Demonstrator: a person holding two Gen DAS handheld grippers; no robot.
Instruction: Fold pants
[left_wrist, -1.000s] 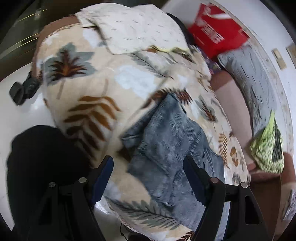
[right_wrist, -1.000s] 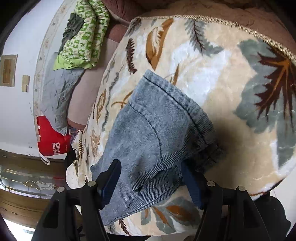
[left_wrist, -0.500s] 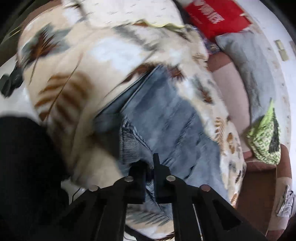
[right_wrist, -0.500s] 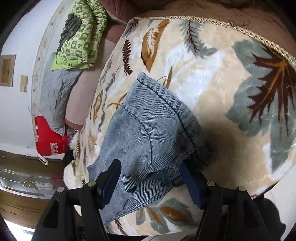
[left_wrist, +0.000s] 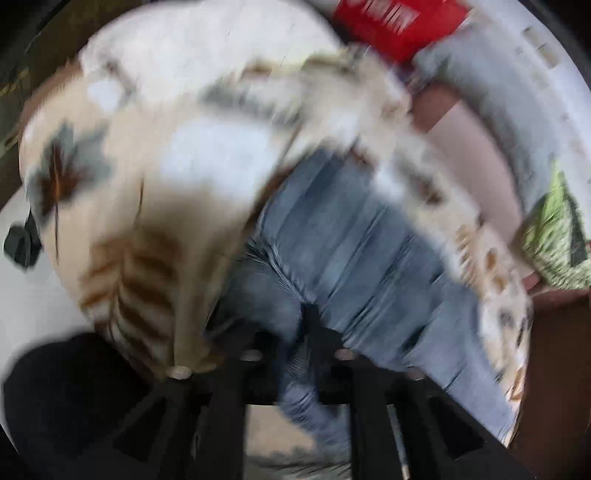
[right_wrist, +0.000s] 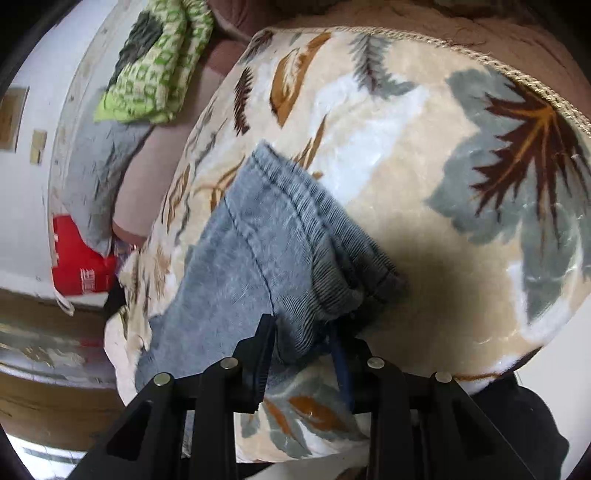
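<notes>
Grey-blue denim pants (left_wrist: 354, 251) lie on a cream blanket with a leaf print (left_wrist: 192, 177). The left wrist view is blurred by motion. My left gripper (left_wrist: 295, 343) is shut on a bunch of the denim at the pants' near edge. In the right wrist view the pants (right_wrist: 266, 251) show a ribbed hem end. My right gripper (right_wrist: 303, 350) has closed to a narrow gap around that end of the pants, with denim between its fingers.
A green patterned cloth (right_wrist: 155, 62), a grey pillow (right_wrist: 96, 173) and a red bag (right_wrist: 81, 269) lie on the brown sofa along the white wall. A black object (left_wrist: 18, 243) sits at the blanket's left edge.
My left gripper shut on the pants' edge half a second ago and now pulls it, blurring the view. My right gripper has closed from wide open onto the hem end.
</notes>
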